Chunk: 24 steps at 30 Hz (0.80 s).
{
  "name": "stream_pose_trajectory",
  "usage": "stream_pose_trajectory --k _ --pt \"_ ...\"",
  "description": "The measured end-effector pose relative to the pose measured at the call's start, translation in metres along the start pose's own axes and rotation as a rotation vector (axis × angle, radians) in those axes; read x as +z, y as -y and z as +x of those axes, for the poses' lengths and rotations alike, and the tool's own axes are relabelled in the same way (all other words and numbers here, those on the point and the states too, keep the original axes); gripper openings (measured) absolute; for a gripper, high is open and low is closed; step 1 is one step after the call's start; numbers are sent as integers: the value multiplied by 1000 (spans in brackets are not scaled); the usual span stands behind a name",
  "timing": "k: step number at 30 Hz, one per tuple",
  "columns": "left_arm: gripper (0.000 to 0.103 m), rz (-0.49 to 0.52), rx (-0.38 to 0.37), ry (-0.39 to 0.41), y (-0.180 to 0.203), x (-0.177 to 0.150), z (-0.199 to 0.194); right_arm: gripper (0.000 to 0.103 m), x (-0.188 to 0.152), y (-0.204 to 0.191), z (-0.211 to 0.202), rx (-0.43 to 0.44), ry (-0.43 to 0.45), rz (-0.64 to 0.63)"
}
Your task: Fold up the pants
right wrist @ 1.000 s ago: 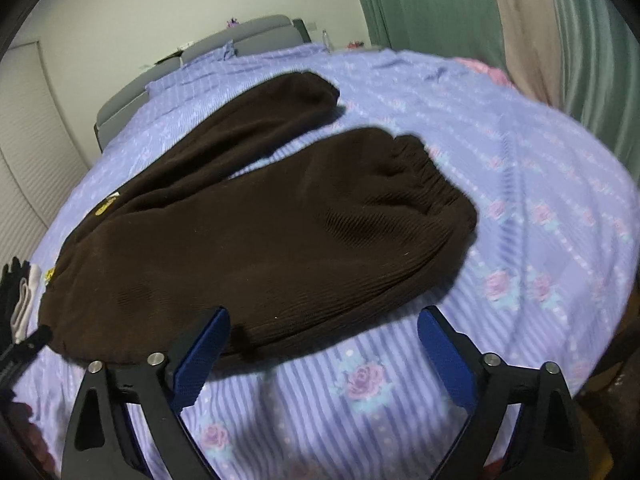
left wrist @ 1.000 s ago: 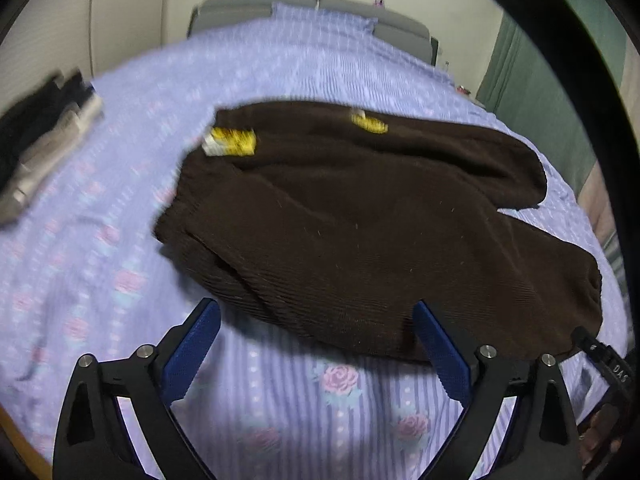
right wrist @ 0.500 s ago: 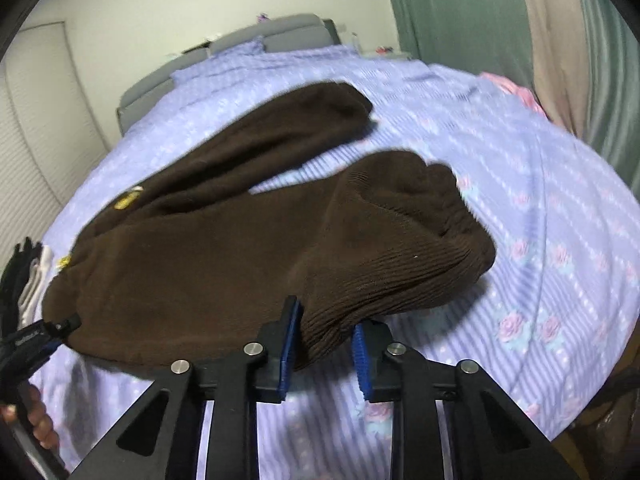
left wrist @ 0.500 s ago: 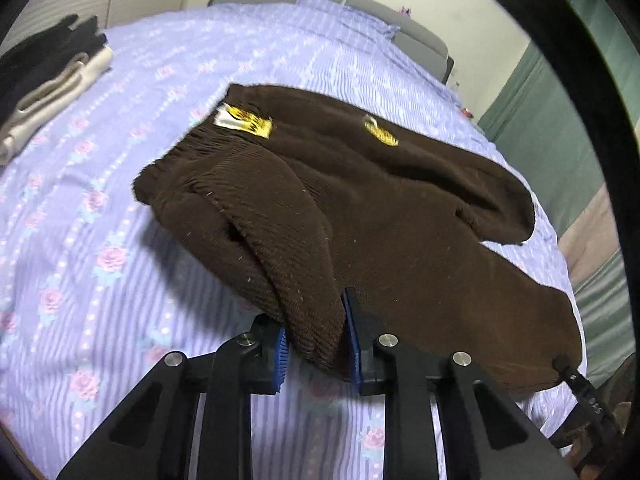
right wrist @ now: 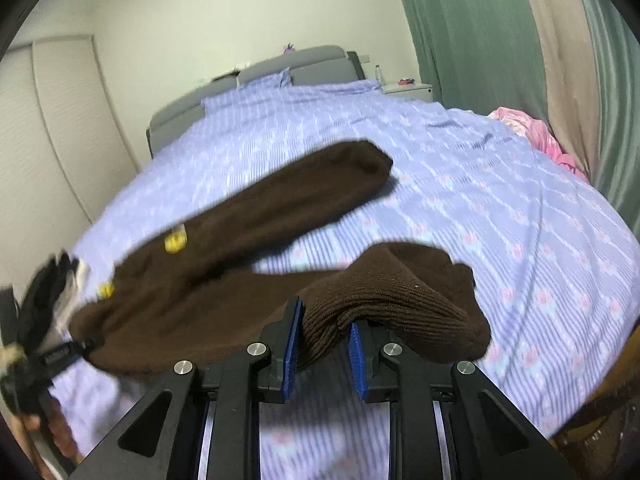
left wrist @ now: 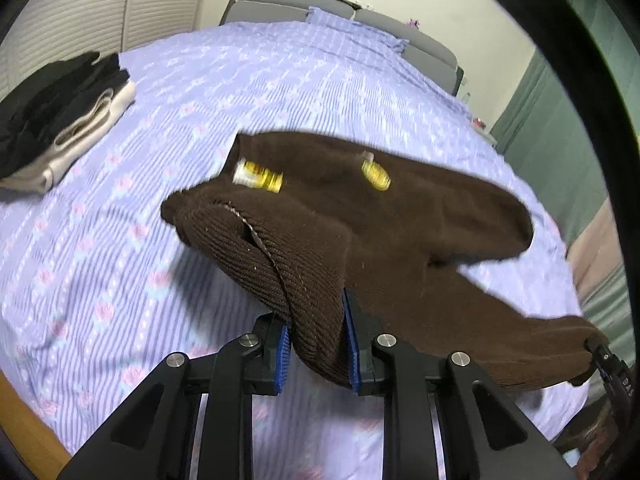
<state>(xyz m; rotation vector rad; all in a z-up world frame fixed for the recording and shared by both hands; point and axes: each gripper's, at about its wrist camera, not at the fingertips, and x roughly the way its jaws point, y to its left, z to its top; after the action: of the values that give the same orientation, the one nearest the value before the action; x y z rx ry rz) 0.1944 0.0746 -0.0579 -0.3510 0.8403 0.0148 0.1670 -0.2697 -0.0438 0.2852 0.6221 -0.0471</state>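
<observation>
Dark brown ribbed pants (left wrist: 400, 216) with yellow tags lie across the lilac bed. My left gripper (left wrist: 316, 344) is shut on the near waist corner and holds it lifted off the bed. My right gripper (right wrist: 324, 340) is shut on the cuff of the near leg (right wrist: 392, 300), also lifted. The far leg (right wrist: 312, 188) still rests on the bed. The other gripper shows at each view's edge, in the left wrist view (left wrist: 612, 368) and in the right wrist view (right wrist: 60, 356).
The bed has a lilac floral sheet (left wrist: 120, 248) and a grey headboard (left wrist: 288, 4). A stack of folded black and white clothes (left wrist: 56, 116) lies at the left. Green curtains (right wrist: 472, 32) and a pink cloth (right wrist: 532, 132) are at the right.
Both grippers went from open in front of the pants to shut on its near edge. They have since lifted that edge off the bed.
</observation>
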Motion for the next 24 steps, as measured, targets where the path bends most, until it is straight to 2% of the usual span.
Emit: stream_pose_trajectory --k 4,9,12,16,19,23,24 --pt "23 -8 -4 34 8 40 -4 23 40 -11 12 13 49 -15" --pt "23 -11 21 40 24 97 21 23 95 -25 51 23 76 -22" --pt "24 -23 37 18 26 118 48 23 126 -34 91 11 49 -24" --pt "26 -14 69 -15 27 138 88 22 149 -43 148 -27 3 -48" --pt "31 21 76 -47 24 148 116 22 155 -48 185 -58 -32 -57" --pt "55 126 81 -64 32 148 119 22 158 -48 221 -90 -64 -78" --pt "58 136 75 -63 35 147 113 22 159 -49 227 -92 -66 -83"
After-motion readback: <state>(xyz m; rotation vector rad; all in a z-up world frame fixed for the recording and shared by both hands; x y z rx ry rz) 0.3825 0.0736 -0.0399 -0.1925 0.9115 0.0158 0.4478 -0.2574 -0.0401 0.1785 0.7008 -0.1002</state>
